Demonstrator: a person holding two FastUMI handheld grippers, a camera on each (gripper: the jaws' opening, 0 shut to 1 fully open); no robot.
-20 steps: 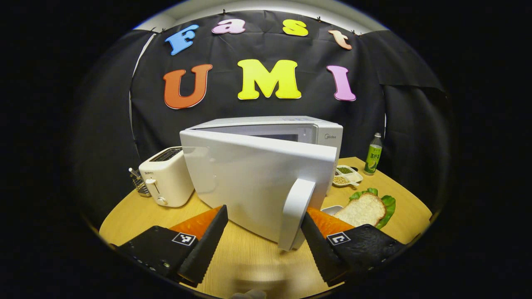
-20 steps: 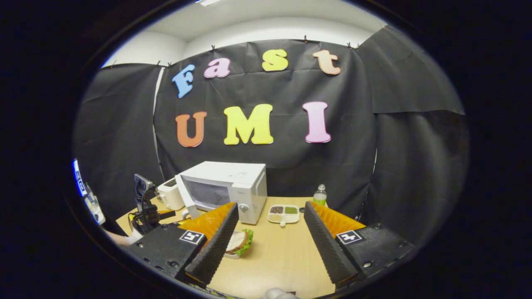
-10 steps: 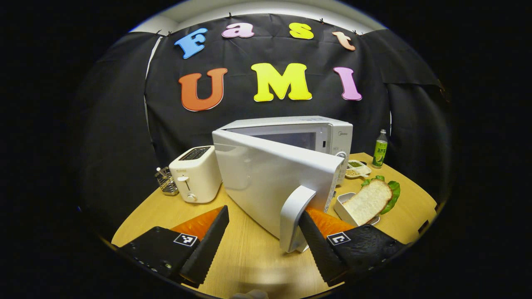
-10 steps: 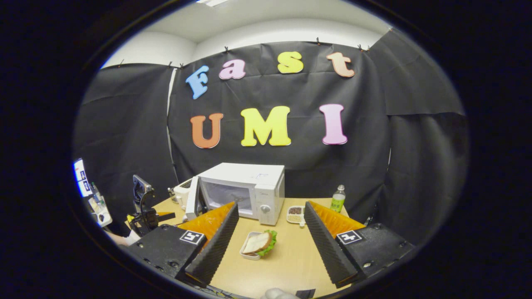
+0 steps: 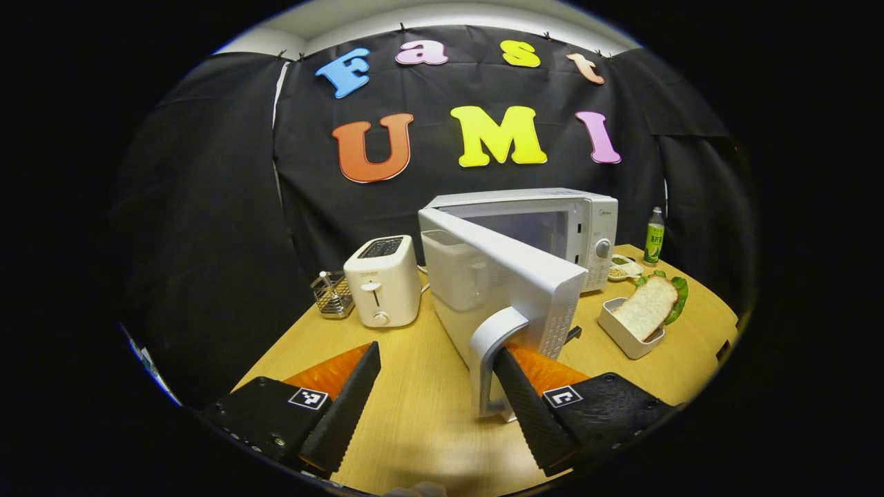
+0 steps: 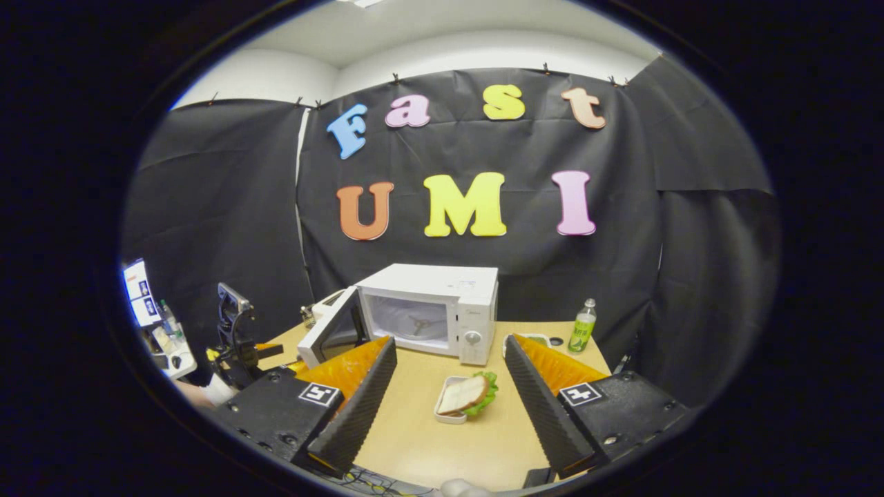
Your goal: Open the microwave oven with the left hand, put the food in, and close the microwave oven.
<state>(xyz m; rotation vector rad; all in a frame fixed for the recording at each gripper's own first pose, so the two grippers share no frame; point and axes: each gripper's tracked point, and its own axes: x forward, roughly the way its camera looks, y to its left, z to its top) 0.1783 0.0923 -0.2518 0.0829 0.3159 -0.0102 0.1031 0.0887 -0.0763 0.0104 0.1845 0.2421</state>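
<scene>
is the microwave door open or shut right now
Open. The microwave door stands swung well out from the microwave, its cavity in plain sight, with one finger of the left tool hooked behind the door handle.

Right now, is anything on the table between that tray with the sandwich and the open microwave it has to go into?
Nothing visible does. The sandwich tray sits on bare table just in front of the microwave, and the door is swung off to the side.
</scene>
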